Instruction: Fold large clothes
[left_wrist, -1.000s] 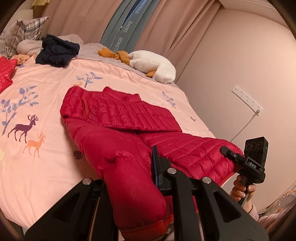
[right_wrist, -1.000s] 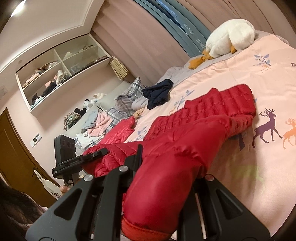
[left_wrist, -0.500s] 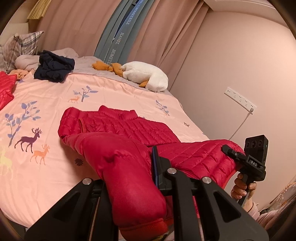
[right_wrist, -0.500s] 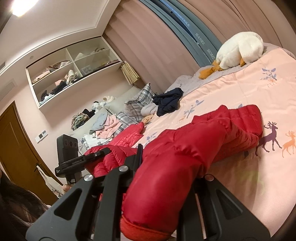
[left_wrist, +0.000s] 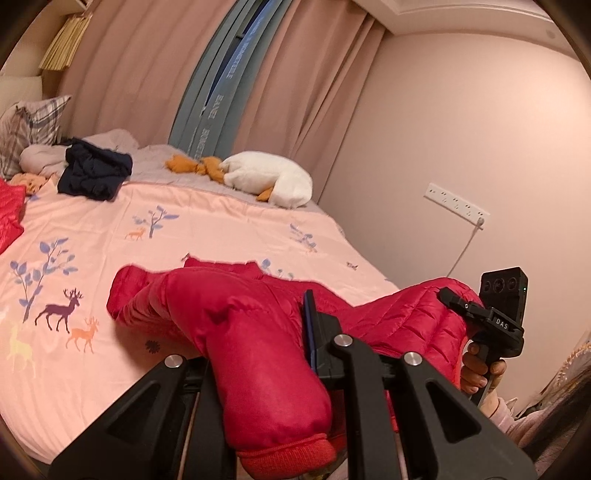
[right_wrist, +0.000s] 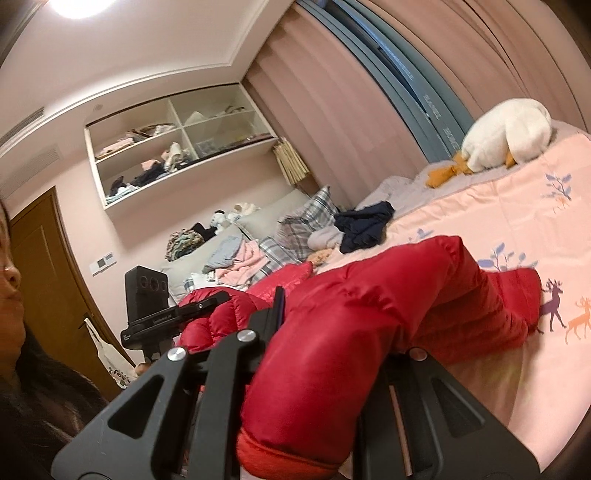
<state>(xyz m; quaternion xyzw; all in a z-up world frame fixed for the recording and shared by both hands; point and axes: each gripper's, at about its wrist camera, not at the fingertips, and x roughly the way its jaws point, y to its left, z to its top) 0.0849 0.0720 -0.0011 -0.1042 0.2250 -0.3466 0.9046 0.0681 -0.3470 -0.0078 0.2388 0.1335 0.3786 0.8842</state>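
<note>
A red quilted down jacket (left_wrist: 229, 306) is lifted off the pink bed cover (left_wrist: 207, 229), only its far collar end touching the bed. My left gripper (left_wrist: 258, 369) is shut on one red sleeve cuff (left_wrist: 280, 435). My right gripper (right_wrist: 325, 369) is shut on the other sleeve cuff (right_wrist: 295, 435). The jacket body (right_wrist: 388, 291) hangs between both grippers. The right gripper also shows at the right of the left wrist view (left_wrist: 480, 321), and the left gripper shows in the right wrist view (right_wrist: 173, 314).
A white plush goose (left_wrist: 269, 177) and a dark navy garment (left_wrist: 92, 173) lie at the bed's far side. Another red garment (left_wrist: 11, 210) sits at the left edge. Plaid pillows and piled clothes (right_wrist: 243, 258) lie by the headboard. The wall with a socket strip (left_wrist: 456, 203) is at the right.
Both grippers have risen and pulled back with the sleeves. The jacket has lifted off the bed and slid toward the near edge; less of it lies flat.
</note>
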